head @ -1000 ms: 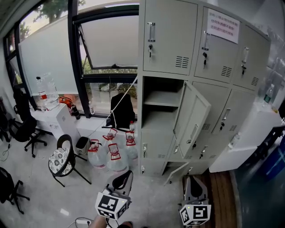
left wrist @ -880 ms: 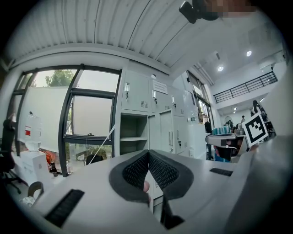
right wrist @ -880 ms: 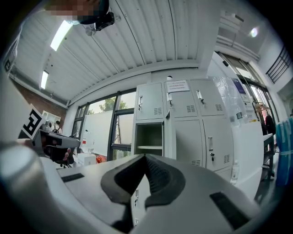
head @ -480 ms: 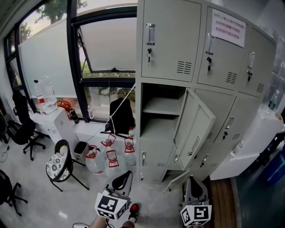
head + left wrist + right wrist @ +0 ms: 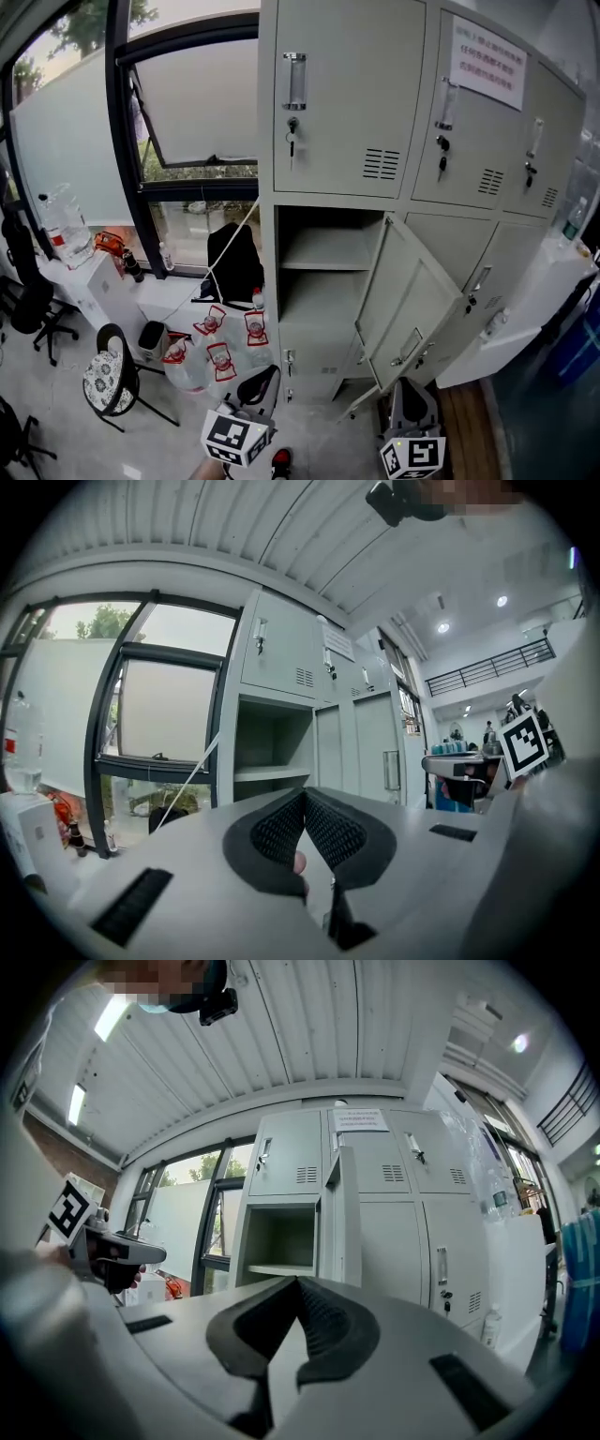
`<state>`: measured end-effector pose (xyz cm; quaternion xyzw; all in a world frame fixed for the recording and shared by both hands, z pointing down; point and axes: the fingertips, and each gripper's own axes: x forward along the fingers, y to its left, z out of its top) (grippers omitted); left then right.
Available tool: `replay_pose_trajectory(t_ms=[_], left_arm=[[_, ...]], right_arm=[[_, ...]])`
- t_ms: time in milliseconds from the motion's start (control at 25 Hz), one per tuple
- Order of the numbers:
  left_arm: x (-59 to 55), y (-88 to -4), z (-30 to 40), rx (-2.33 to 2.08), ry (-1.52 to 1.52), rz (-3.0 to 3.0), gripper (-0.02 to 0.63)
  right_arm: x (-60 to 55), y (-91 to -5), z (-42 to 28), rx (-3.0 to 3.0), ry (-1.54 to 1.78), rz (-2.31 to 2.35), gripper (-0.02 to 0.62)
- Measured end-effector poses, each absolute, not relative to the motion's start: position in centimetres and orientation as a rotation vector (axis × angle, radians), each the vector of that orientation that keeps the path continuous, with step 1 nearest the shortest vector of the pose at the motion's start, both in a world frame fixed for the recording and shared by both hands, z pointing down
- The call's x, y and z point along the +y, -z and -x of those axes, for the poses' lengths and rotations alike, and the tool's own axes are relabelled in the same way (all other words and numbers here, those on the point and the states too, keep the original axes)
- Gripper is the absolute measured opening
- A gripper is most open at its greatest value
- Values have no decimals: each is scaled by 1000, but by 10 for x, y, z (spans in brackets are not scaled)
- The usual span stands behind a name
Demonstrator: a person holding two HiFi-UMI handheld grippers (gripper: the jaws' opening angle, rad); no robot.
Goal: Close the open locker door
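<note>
A grey bank of lockers [image 5: 375, 112] fills the head view. One middle compartment [image 5: 319, 253] stands open, with a shelf inside, and its door [image 5: 412, 300] is swung out toward me on the right. My left gripper [image 5: 264, 377] and right gripper [image 5: 407, 388] sit low in front of the lockers, both short of the door and touching nothing. In the left gripper view the left gripper [image 5: 305, 795] is shut and empty, facing the open compartment [image 5: 272, 757]. In the right gripper view the right gripper [image 5: 298, 1284] is shut and empty, with the door's edge [image 5: 343, 1213] straight ahead.
Water jugs [image 5: 211, 352] stand on the floor left of the lockers, beside a patterned stool [image 5: 105, 380] and a white cabinet [image 5: 89, 281]. A bottom locker door [image 5: 370, 394] hangs slightly ajar. A white counter [image 5: 511, 319] stands at the right.
Both grippers and the head camera have moved closer to the lockers, which now look larger. The open door stands as before.
</note>
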<state>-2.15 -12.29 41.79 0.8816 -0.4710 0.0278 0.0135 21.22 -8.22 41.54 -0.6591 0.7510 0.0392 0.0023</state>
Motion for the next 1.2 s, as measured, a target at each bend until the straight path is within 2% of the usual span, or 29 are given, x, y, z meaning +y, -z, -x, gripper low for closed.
replay_pose_trajectory(t_ms=[320,360,440,520,720,840,920,1080,1200], left_arm=[[-160,-424,-9,-1317,-99,-2799,21],[-162,-425,-14,-1297,-100,-2806,21],[-166,-427,-24,-1259,-106,-2818,21],[-169,-430,-32,-1225,-113,-2829,21],[-173,-433,-45,-1171,-132,-2845,21],[-175,-436,-47,-1165,-141,-2846,21],[-177,-436,-47,-1168,-143,-2843,21],[-180,-437,-42,-1187,-139,-2832,21],[-181,-436,-38,-1208,-135,-2823,21]], right_arm=[[-97,-410,-245,2276,-114,2168,17],[-98,-410,-245,2299,-115,2145,45],[-100,-411,-243,2352,-106,2087,146],[-105,-412,-246,2381,-99,2054,203],[-123,-416,-257,2394,-54,2022,252],[-131,-416,-260,2391,-47,2025,253],[-136,-415,-261,2385,-76,2058,214],[-144,-420,-262,2374,-73,2105,179],[-145,-424,-263,2357,-44,2118,107]])
